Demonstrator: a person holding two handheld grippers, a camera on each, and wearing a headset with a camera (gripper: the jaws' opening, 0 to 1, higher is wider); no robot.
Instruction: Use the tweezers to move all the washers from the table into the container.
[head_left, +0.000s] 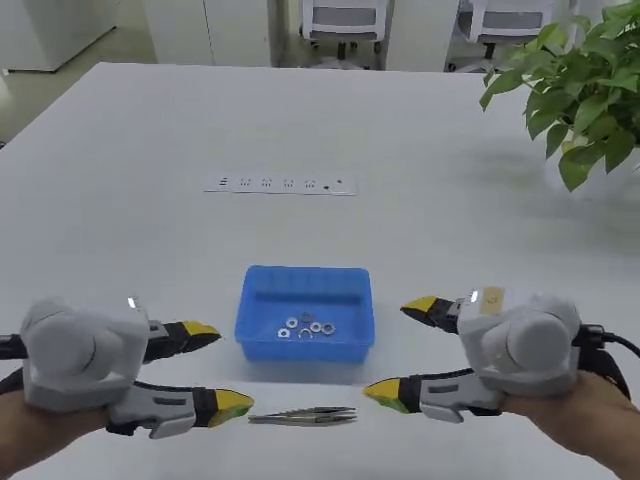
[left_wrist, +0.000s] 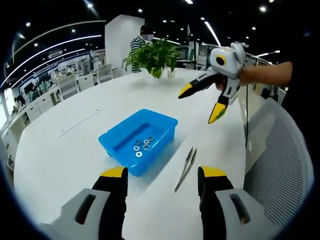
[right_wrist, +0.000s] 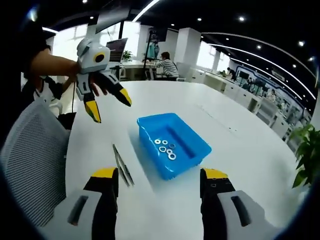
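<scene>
A blue container (head_left: 305, 278) (left_wrist: 120, 136) (right_wrist: 192, 141) stands on the white table with several silver washers (head_left: 306, 327) (left_wrist: 142, 146) (right_wrist: 165, 148) lying inside it. Metal tweezers (head_left: 303, 415) (left_wrist: 186, 167) (right_wrist: 122, 167) lie flat on the table in front of the container, between the two grippers. My left gripper (head_left: 217, 371) (left_wrist: 163, 176) hovers open to the left of the tweezers, holding nothing. My right gripper (head_left: 398, 349) (right_wrist: 158, 178) hovers open to their right, also holding nothing. Each gripper shows in the other's view, left gripper (right_wrist: 109, 102) and right gripper (left_wrist: 201, 103).
A white power strip (head_left: 280, 185) lies flat further back on the table. A green potted plant (head_left: 580, 85) (left_wrist: 152, 55) stands at the far right corner. Office chairs stand beyond the far table edge, and a mesh chair (left_wrist: 280, 165) sits behind me.
</scene>
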